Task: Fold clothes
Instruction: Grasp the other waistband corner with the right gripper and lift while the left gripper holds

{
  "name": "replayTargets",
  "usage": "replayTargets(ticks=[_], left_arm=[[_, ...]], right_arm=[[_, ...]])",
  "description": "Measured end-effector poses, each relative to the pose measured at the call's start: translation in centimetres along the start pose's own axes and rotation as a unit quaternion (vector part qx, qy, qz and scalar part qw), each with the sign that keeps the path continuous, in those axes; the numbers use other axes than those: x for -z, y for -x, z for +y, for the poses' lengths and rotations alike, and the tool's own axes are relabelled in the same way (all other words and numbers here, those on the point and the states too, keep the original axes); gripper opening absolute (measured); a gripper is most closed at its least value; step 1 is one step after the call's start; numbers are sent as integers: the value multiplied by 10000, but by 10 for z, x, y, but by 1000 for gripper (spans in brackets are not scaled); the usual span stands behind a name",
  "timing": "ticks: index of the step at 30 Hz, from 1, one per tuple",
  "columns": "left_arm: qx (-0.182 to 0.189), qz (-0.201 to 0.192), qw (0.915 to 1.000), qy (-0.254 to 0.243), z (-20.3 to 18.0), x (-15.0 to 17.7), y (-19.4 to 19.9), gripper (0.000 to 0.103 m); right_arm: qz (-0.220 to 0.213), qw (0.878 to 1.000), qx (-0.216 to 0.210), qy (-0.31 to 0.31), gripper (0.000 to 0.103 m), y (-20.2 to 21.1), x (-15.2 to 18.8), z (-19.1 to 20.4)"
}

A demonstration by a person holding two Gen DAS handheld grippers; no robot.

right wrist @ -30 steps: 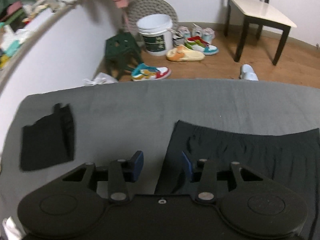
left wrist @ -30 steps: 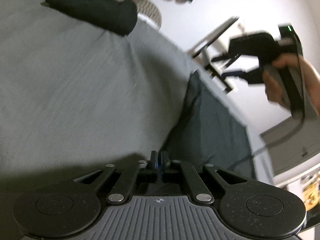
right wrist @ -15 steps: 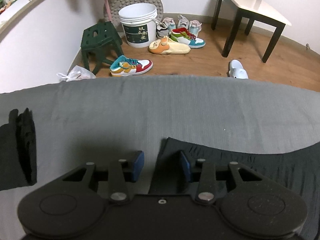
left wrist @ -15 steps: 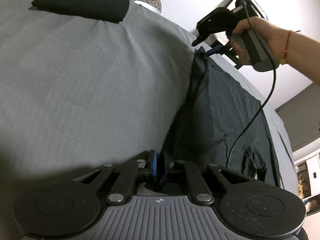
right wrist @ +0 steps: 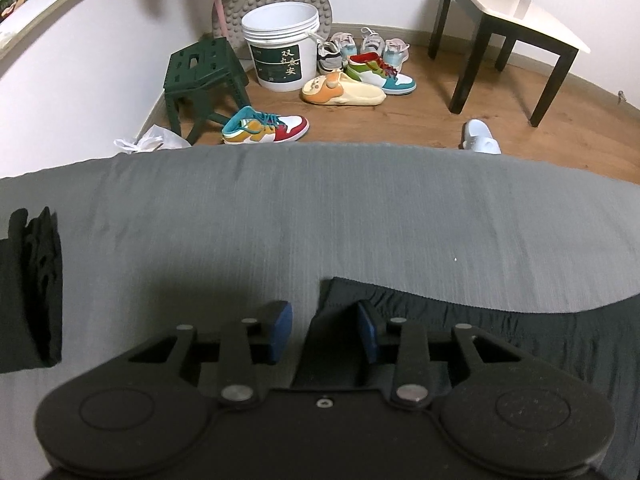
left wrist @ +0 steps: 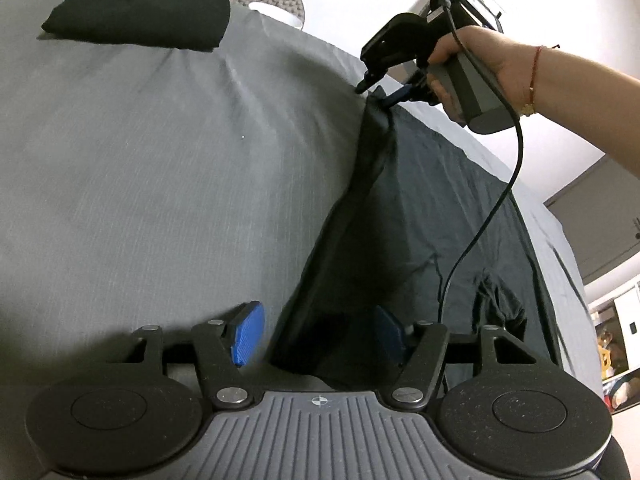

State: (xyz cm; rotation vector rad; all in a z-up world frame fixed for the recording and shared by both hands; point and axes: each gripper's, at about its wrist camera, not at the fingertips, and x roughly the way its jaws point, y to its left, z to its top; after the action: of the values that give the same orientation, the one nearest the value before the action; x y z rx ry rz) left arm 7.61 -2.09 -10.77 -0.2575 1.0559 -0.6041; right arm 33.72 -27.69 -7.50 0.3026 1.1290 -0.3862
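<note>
Dark garment point(left wrist: 420, 216) lies spread on the grey bed point(left wrist: 140, 168). Left tongs point(left wrist: 316, 330) stand wide, straddling the garment's near corner. Right tongs point(right wrist: 324, 330), also wide, straddle its far corner. A folded black garment point(left wrist: 136, 14) rests well apart, near the bed's edge.

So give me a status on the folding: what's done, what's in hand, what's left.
Done: one black garment lies folded at the far corner of the grey bed. In hand: the dark garment is spread flat; the left gripper and right gripper are both open at its edge corners, neither clamped. Left: grip those corners and make every fold.
</note>
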Motion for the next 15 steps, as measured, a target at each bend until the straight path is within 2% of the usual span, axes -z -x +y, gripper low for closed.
replayTargets(ticks=[3, 6, 7, 8, 10, 12, 15], left_arm=[[49, -25, 9999, 90, 3, 0, 0, 61], [47, -23, 9999, 95, 3, 0, -2, 54], [58, -17, 10000, 79, 4, 0, -3, 47], [54, -16, 9999, 100, 5, 0, -3, 36], [78, 44, 9998, 156, 8, 0, -4, 24], [83, 77, 9998, 151, 9, 1, -4, 19], [69, 101, 9999, 88, 8, 1, -5, 8]], right_arm=[[39, 10000, -37, 23, 36, 1, -3, -1], [46, 9999, -109, -56, 35, 3, -8, -4], [46, 9999, -107, -83, 35, 3, -10, -6], [46, 9999, -93, -98, 33, 3, -11, -7], [46, 9999, -40, -88, 30, 3, -11, -8], [46, 10000, -11, -69, 26, 2, -11, -10], [19, 10000, -14, -58, 25, -1, -8, -11]])
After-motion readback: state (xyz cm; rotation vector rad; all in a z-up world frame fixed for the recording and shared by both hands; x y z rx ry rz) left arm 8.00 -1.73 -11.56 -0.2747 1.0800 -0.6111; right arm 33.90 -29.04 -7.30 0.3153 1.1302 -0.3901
